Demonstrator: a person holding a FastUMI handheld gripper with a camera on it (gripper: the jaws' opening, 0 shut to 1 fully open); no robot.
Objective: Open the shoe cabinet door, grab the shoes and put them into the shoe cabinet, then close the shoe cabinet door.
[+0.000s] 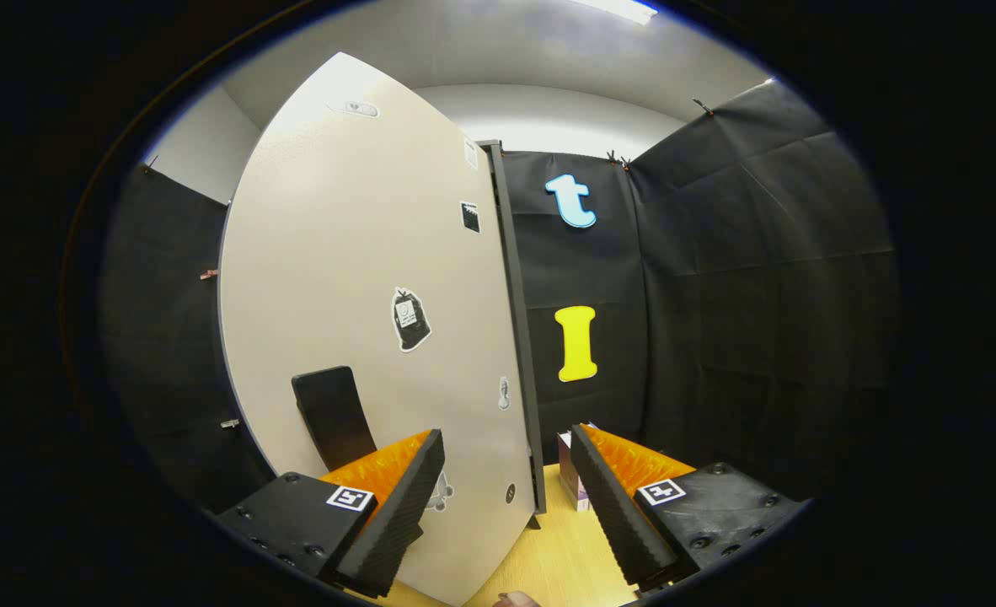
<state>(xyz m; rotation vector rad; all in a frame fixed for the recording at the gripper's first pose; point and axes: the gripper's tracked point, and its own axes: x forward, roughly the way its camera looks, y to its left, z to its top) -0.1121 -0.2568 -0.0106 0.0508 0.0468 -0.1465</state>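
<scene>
The shoe cabinet's beige door (363, 278) stands tall just ahead of my fingers, with several small stickers on it. Its black handle (334, 417) sits low on the panel, just above my left finger (397, 506). The door's dark right edge (516, 337) runs down into the gap between the fingers. My gripper (506, 497) is open with nothing held; the right finger (620, 502) is off to the right of that edge. From this angle I cannot tell whether the door is ajar or shut.
A small white and purple box (570, 480) stands on the wooden floor (565, 556) beside the cabinet's edge, close to my right finger. Black cloth walls (742, 295) enclose the booth behind and to the right. A fingertip (516, 598) shows below the fingers.
</scene>
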